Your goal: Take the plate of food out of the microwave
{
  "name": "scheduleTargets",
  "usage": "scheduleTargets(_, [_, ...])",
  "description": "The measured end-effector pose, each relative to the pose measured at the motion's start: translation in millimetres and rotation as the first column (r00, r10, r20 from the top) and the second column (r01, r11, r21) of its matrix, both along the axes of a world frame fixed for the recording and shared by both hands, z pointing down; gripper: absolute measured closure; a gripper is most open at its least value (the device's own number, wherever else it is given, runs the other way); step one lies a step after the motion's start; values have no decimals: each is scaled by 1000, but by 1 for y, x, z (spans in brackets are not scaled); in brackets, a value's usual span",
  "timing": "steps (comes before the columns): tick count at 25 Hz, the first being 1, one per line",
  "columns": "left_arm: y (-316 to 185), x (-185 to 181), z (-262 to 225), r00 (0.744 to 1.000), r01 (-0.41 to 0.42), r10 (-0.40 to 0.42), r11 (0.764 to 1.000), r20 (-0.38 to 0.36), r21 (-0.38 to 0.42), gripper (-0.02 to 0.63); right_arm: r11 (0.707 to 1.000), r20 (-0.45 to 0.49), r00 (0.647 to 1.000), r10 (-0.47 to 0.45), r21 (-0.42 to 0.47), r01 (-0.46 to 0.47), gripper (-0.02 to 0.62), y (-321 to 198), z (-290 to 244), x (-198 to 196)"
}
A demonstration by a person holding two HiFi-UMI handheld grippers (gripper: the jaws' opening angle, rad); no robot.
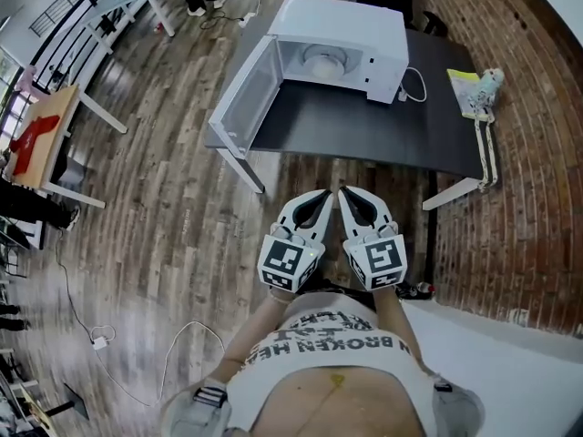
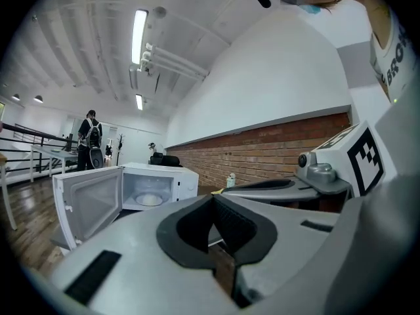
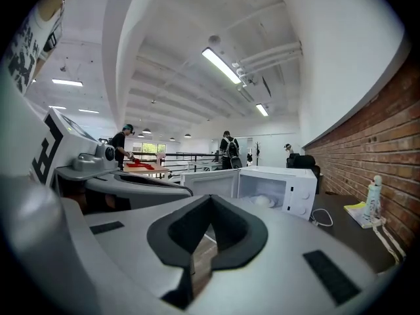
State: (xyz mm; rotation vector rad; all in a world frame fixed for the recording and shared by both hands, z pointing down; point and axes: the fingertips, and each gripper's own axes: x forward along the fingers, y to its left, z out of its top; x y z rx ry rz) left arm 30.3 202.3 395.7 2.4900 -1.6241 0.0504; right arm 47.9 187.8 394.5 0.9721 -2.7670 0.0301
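The left gripper (image 1: 321,195) and right gripper (image 1: 350,193) are held side by side against the person's torso, well short of the microwave (image 1: 364,33), and both point toward it. Each gripper's jaws are closed tip to tip on nothing. The boxy white microwave stands on a dark matte table (image 1: 364,130) with its door (image 1: 242,98) swung open. Inside sits the pale round plate of food (image 1: 321,60), its contents too small to make out.

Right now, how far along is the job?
Done: the microwave door stands open, plate of food visible inside. In hand: nothing; left gripper and right gripper are shut, empty, short of the table. Left: reaching in and taking the plate out.
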Motion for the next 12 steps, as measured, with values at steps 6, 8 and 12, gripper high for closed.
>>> scheduleTargets(6, [-28,-30,8,1000,-26,26,1000,-13,-17,600,1000,-7,1000,28,-13,-28,588,-28,8,-29])
scheduleTargets(8, [-34,-39,10,999,-33,32,999,-16,-18,600,999,-11,999,32,-17,-32,588,-36,11,-38])
scheduleTargets(12, [-44,-55,12,999,-44,44,999,-19,-17,600,999,-16,999,45,-21,-45,588,-51,17,-54])
